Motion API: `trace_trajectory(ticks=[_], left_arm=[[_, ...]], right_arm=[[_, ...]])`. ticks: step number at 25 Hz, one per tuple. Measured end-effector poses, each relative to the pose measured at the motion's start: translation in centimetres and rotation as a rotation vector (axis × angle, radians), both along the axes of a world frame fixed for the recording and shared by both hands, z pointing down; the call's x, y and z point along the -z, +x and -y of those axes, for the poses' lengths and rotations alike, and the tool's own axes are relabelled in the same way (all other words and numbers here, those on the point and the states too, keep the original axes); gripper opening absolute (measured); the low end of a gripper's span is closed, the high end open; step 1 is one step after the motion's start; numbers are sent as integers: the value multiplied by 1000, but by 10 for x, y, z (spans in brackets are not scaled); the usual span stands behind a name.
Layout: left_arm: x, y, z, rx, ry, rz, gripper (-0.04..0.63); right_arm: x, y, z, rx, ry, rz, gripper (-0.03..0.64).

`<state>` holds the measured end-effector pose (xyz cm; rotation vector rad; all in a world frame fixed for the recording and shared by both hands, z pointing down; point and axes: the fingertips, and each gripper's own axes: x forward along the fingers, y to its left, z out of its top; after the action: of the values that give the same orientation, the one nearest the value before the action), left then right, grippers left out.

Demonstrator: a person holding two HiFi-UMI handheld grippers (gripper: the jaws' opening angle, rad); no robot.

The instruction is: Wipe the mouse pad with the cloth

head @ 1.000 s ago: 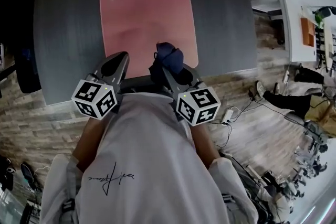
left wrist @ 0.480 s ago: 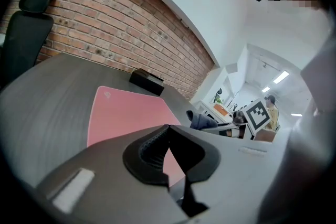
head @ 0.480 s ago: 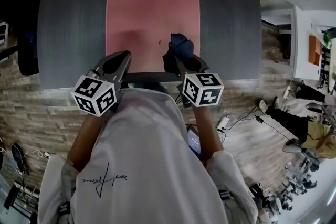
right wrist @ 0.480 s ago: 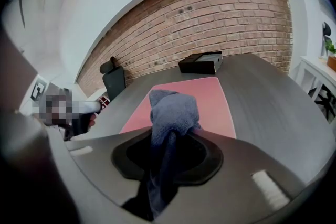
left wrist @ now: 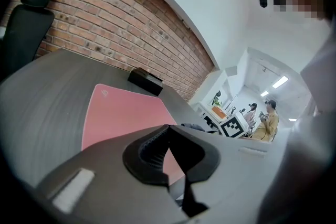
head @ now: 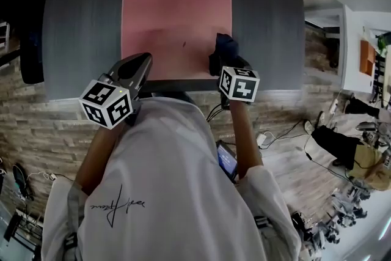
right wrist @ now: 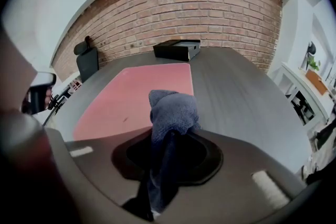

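Open-plan office, part workspace.
A brick wall (right wrist: 210,8), a black office chair (left wrist: 23,23) beside the dark grey table (head: 79,27), cables (head: 287,127) trailing over the wood-look floor (head: 36,125), and seated people (left wrist: 270,119) under strip lights (left wrist: 279,82).

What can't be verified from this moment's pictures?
1. Whether the cloth touches the mouse pad: the head view sees it from above, and the right gripper blocks its underside in its own view.
2. Dark speck on the pad: too small to identify.
3. Black box: cut off by the head view's top edge.
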<state>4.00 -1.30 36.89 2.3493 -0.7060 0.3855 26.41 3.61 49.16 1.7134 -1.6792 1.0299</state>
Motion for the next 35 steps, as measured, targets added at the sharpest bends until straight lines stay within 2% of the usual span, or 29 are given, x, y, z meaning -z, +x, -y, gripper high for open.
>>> trace_trajectory(ticks=[7,16,35], left_arm=[[2,1,1,2,1,10,2],[-3,3,-4,-16,-31,20,2],[-11,-4,-8,-16,-61,12,2]], right_arm=[[-23,18,-2,-45,-47,-28,83],[-40,8,-7,-47,-74,-37,83],[-48,-19,-9,-82,-48,1,86]])
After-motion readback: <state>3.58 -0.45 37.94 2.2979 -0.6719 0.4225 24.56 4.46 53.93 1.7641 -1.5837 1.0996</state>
